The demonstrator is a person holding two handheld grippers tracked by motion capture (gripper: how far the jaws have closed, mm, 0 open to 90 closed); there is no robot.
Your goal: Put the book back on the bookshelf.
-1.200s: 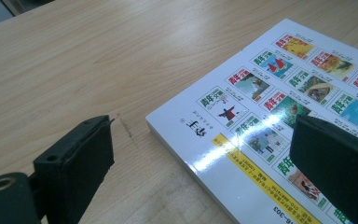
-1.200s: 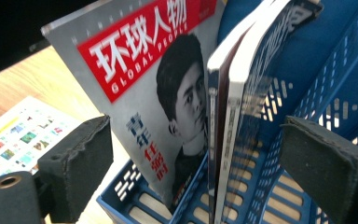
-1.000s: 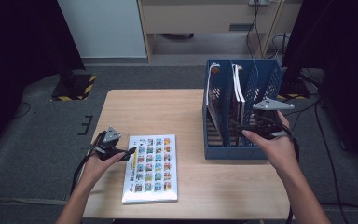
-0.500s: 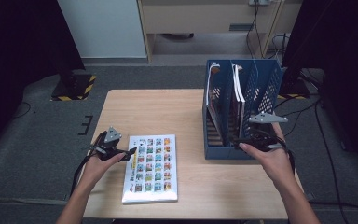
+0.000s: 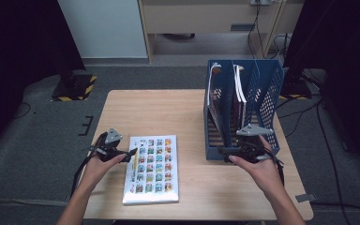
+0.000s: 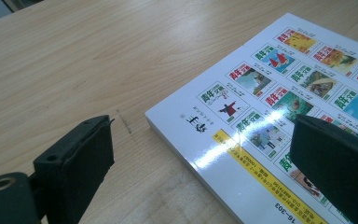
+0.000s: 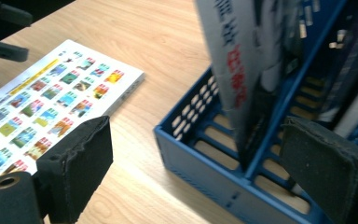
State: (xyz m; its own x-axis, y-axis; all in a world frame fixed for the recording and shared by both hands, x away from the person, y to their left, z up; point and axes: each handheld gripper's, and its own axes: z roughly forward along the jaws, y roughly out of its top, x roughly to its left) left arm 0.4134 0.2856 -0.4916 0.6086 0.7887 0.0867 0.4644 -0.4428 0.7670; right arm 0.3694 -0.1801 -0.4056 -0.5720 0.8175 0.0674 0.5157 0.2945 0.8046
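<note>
One glossy white magazine with a grid of colour pictures (image 5: 151,168) lies flat on the wooden counter (image 5: 168,108), not yet filed in the blue plastic magazine rack (image 5: 258,93) already holding several upright, both the left gripper (image 5: 129,152) beside its edge and the right gripper (image 5: 225,151) at the rack with fingers wide and empty.

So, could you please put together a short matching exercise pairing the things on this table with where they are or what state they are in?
Things:
1. glossy white magazine with rows of small colour pictures
2. blue perforated plastic file rack
3. left gripper
4. right gripper

Places or states:
A. open, at the near end of the rack
B. lying flat on the light wooden table
C. open, at the magazine's left edge
D. standing on the table's right side, with books upright inside

Pairs: 1-B, 2-D, 3-C, 4-A
</note>
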